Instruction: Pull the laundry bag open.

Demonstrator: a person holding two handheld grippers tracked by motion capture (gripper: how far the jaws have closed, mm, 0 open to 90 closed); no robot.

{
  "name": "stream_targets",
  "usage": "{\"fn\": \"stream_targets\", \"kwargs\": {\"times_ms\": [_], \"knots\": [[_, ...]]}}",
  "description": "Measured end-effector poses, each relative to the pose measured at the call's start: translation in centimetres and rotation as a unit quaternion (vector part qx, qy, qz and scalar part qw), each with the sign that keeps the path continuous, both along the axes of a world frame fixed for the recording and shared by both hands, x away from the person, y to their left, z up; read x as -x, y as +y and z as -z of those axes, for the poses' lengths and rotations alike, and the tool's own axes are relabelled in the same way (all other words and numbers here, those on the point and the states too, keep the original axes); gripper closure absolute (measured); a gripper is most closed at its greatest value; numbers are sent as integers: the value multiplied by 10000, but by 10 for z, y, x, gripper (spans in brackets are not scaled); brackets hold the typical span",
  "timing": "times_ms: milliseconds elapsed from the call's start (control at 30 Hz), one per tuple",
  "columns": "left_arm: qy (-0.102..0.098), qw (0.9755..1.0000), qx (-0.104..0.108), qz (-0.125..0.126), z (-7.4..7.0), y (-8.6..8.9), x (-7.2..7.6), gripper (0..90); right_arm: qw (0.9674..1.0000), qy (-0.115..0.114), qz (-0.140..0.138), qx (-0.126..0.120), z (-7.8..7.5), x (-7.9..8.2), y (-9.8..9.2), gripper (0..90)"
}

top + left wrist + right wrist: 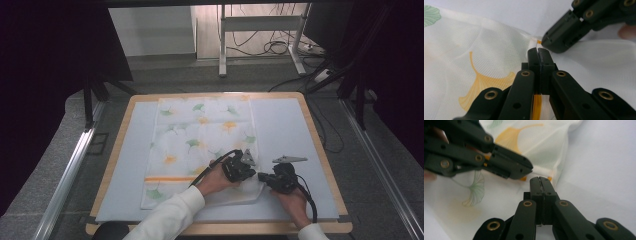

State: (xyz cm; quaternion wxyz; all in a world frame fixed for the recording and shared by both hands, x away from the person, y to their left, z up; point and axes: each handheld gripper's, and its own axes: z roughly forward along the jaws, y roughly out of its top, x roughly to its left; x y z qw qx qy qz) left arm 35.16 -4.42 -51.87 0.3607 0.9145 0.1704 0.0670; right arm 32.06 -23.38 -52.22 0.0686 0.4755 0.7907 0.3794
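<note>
Wooden tabletop (320, 150) under a pale blue mat (285, 145), with a flower-printed cloth (200, 135) spread from twelve o'clock down to six, covering the middle and lying mostly flat. Near five o'clock on the cloth, lower right corner already lifted and turned inward, showing a plain white underside. Judged as an early stage of folding: one corner taken up, no full fold laid, most of the cloth lying open. Left claw (248, 170) closed, jaws together, seemingly pinching the hemmed edge by the orange stripe (538, 41). Right claw (264, 178) just beside it, likewise closed at the same edge, tips nearly touching the other's. Left to do, probably: carrying that edge across toward nine o'clock, then smoothing.
</note>
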Motion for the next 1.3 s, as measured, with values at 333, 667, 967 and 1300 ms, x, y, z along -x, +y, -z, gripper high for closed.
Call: {"fn": "stream_targets", "kwargs": {"times_ms": [333,667,967,1300], "knots": [[-41,10000,50,-6,2,-1,-1,900,9995,114,214,-201,-2,-12,-5,898],[-50,10000,-21,2,2,-2,-1,900,9993,297,162,-141,1,-16,-1,898],[-174,9996,-225,-35,0,-4,3,900,9995,254,38,203,-2,-18,7,900],[-106,9996,-270,-77,-1,5,3,900,9993,329,75,153,-2,-18,6,900]]}}
